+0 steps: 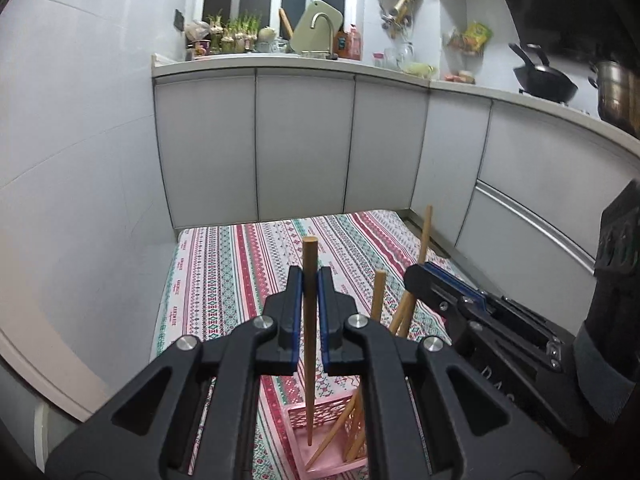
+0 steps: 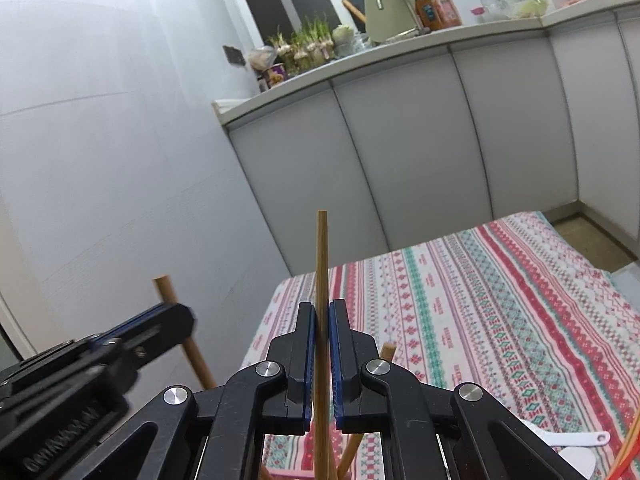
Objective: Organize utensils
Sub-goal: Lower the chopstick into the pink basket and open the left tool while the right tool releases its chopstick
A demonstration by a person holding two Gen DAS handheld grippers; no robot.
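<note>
Two grippers, each clamped on an upright wooden chopstick above a pink basket

The left gripper [image 1: 310, 280] pinches a darker chopstick [image 1: 309, 344] between its blue pads, its lower tip down inside the pink basket [image 1: 320, 412] on the patterned tablecloth [image 1: 224, 264], near that cloth's near edge; other chopsticks [image 1: 378, 296] lean in the basket just right of it. The right gripper [image 2: 322, 312] grips a paler chopstick [image 2: 321, 256], which rises above its fingertips. A white spoon [image 2: 576, 440] lies toward the near right corner.
</note>
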